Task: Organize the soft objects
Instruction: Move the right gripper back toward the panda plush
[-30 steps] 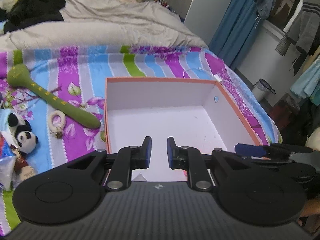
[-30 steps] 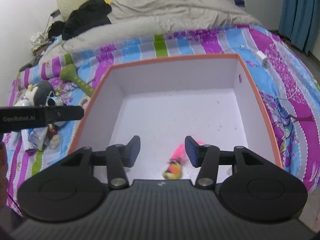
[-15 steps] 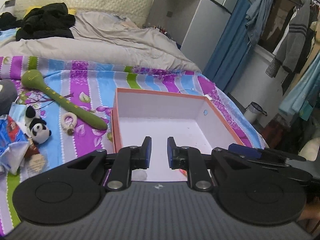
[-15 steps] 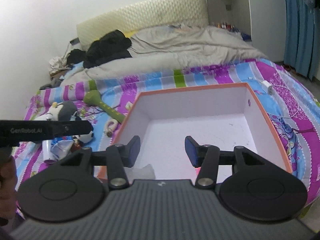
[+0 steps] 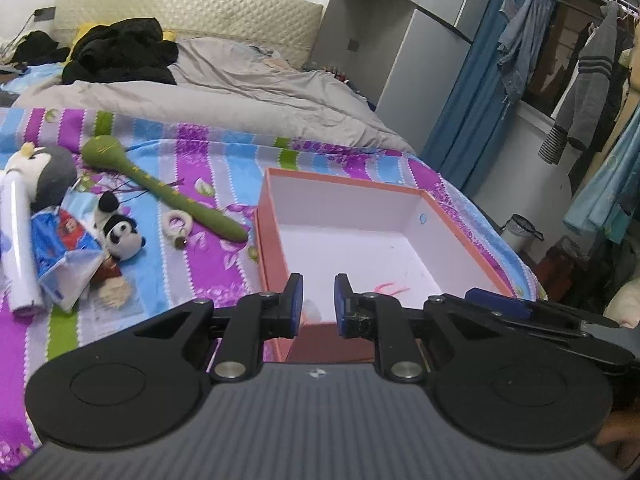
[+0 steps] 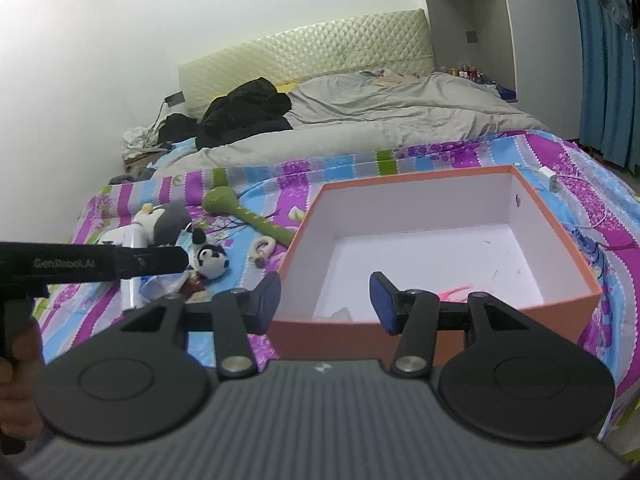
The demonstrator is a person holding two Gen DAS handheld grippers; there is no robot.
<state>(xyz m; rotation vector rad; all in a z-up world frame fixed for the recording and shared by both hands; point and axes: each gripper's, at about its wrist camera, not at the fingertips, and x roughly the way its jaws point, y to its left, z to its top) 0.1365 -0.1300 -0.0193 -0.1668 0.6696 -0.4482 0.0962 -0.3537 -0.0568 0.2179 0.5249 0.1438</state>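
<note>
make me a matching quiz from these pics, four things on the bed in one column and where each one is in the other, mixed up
Things:
1. pink toy
2. panda plush
3. green plush stick
4. black clothes

Places:
A. piled near the headboard
B. inside the orange box, near its front
C. lying slantwise on the striped sheet, just left of the box
D. among the clutter further left, beside a blue packet

Pairs: 1-B, 2-D, 3-C, 4-A
</note>
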